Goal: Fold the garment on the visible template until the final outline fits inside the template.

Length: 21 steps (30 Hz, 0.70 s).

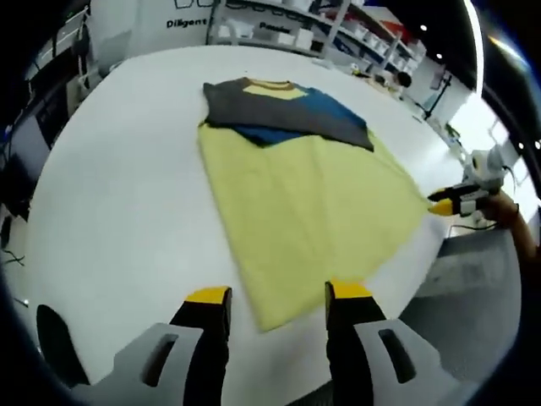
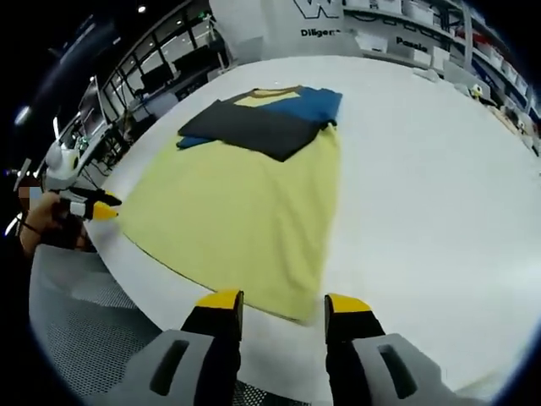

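A yellow T-shirt (image 1: 313, 211) lies flat on the white table (image 1: 127, 194), collar at the far end. Its grey sleeve (image 1: 287, 114) is folded across the chest over the blue sleeve (image 1: 334, 106). My left gripper (image 1: 279, 294) is open, and a near hem corner lies just ahead of its yellow fingertips (image 1: 209, 296). In the right gripper view the same shirt (image 2: 245, 211) has its other hem corner just in front of my open right gripper (image 2: 283, 301). Each gripper also appears in the other's view at the table edge: the right gripper (image 1: 452, 201) and the left gripper (image 2: 93, 210).
Shelving with boxes (image 1: 338, 25) lines the far side of the room. A grey mesh chair (image 2: 84, 321) stands below the table's near edge. A person's hand (image 2: 42, 224) holds the left gripper. Bare white table (image 2: 439, 186) stretches to the shirt's right.
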Available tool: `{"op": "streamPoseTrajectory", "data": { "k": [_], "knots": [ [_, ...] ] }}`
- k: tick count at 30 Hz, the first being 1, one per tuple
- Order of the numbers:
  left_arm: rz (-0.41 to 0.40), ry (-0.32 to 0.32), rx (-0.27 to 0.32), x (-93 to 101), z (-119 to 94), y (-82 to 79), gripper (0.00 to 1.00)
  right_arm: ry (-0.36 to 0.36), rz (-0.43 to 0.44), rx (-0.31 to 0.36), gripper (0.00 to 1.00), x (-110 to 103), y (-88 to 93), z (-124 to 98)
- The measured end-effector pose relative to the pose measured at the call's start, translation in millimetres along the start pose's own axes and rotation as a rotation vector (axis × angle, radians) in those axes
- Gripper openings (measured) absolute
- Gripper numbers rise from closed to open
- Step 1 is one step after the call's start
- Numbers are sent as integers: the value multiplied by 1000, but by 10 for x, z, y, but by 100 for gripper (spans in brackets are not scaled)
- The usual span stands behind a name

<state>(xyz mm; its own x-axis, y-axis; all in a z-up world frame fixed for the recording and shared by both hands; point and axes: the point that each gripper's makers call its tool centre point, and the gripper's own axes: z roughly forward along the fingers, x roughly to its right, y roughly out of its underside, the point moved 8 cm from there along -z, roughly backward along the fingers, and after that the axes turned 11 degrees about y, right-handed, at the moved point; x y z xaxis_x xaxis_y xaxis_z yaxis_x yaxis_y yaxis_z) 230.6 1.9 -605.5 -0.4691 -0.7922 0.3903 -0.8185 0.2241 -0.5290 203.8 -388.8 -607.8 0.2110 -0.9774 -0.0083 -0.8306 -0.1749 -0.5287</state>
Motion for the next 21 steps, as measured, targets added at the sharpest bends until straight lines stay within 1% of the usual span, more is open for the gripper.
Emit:
{"op": "streamPoseTrajectory", "data": {
  "k": [1, 2, 4, 5, 9, 14, 16, 18, 21],
  "knots": [
    [12, -3, -2, 6, -4, 6, 43, 6, -4, -11, 27, 6, 14, 11],
    [63, -1, -10, 22, 4, 14, 42, 10, 0, -13, 23, 12, 18, 22],
    [59, -17, -18, 33, 9, 28, 38, 9, -4, -26, 19, 17, 29, 25],
    [63, -16, -20, 44, 8, 37, 37, 9, -9, -27, 17, 17, 30, 25],
    [58, -25, -19, 65, 11, 66, 31, 34, -35, -28, 10, 47, 31, 34],
    [60, -67, -25, 38, -4, 83, 22, 38, -46, -27, 6, 46, 22, 44],
    [54, -90, -30, -3, -10, 90, 15, 44, -55, -27, 4, 52, 21, 48],
    [80, -116, -40, -48, -17, 88, 7, 47, -64, -27, 2, 62, 20, 55],
    [78, -107, -38, -35, -26, 90, 6, 47, -63, -33, 0, 61, 18, 55]
  ]
}}
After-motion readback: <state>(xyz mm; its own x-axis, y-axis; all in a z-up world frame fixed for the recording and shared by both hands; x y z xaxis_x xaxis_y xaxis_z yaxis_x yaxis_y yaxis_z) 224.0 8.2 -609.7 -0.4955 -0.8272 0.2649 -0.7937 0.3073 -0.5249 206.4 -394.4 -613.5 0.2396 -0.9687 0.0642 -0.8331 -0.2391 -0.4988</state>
